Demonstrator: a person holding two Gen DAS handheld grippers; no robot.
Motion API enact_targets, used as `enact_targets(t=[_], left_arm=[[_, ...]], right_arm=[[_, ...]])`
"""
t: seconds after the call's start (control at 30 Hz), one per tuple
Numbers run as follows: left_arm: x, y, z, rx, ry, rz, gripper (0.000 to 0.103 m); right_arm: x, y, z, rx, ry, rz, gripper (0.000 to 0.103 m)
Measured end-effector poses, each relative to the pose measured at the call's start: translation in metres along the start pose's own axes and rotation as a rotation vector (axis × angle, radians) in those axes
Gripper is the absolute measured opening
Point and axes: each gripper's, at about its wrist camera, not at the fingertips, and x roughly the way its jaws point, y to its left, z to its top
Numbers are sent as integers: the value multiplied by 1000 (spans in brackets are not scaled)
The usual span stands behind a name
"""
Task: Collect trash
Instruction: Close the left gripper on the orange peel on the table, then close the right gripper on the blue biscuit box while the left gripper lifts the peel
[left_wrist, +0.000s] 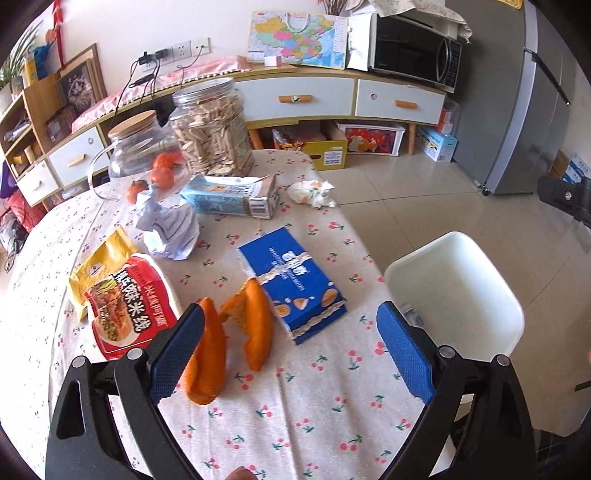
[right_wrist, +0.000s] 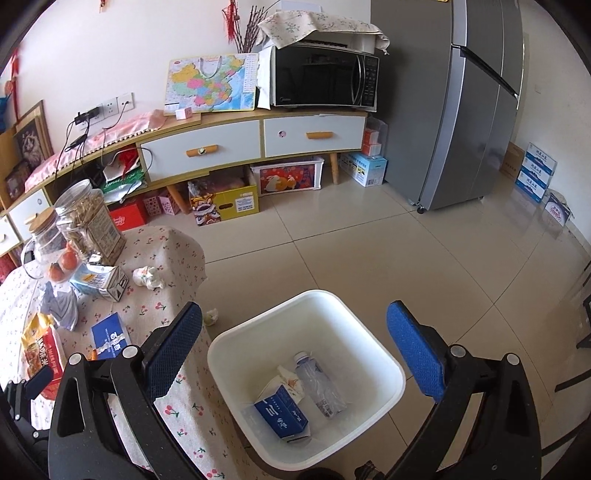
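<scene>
Left tongs (left_wrist: 290, 349) apart, empty, over the desk (left_wrist: 295, 424) with cherry-print cloth; left pad (left_wrist: 177, 354) sits just in front of the orange peel (left_wrist: 247, 325), peel lies on the cloth, contact unclear. Blue box (left_wrist: 295, 284) just right of the peel, touching it at one corner. Red noodle packet (left_wrist: 129, 306) left of the peel, yellow pouch (left_wrist: 96, 266) under it. Crumpled paper (left_wrist: 170, 229) behind, then pale blue carton (left_wrist: 232, 195) on its side, tissue wad (left_wrist: 314, 192) near the desk's far right edge. Snack jar (left_wrist: 214, 129), glass jar (left_wrist: 140, 147) with wooden lid and tangerines (left_wrist: 162, 173) at the far end. Right tongs (right_wrist: 295, 338) apart, empty, over the white bin (right_wrist: 229, 354) on the floor beside the desk. In the bin: plastic bottle (right_wrist: 321, 384), blue carton (right_wrist: 280, 413), crumpled wrapper (right_wrist: 290, 380). Small paper ball (right_wrist: 211, 316) on the floor between desk and bin.
</scene>
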Motion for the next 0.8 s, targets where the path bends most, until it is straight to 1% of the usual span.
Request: enact_targets(t=[0.13,0.27,0.33,0.43,0.47,0.5,0.57,0.6,0.63,0.67,0.7,0.73,0.8], left_arm=[[9,27,-10,-22,23,42,91],[21,43,-17,-43,62,46,90],[27,44,-21,-46,84,35,84],[35,43,-25,-41,103,39,80],[36,41,-25,-28,96,50,80],[36,39,-25,-14,93,59,78],[38,36,-25,13,92,67,67],[39,35,-25,27,95,69,56],[40,34,-25,38,100,77,50],[40,34,-25,50,97,89,47],[40,34,-25,66,95,97,40],[40,34,-26,80,93,102,29],[39,39,-25,80,98,89,23]], right_arm=[[1,13,-2,-34,4,11,96],[4,20,-2,-46,25,30,96],[6,23,-3,-46,32,36,96],[8,30,-3,-57,36,34,96],[8,32,-4,-60,38,37,96],[9,34,-4,-65,41,39,96],[10,40,-4,-72,47,42,96],[11,42,-4,-74,51,46,96],[12,45,-5,-75,55,51,96],[13,48,-5,-77,60,56,96],[12,52,-5,-81,63,59,96],[13,56,-6,-86,65,62,96],[12,65,-6,-98,67,69,96]])
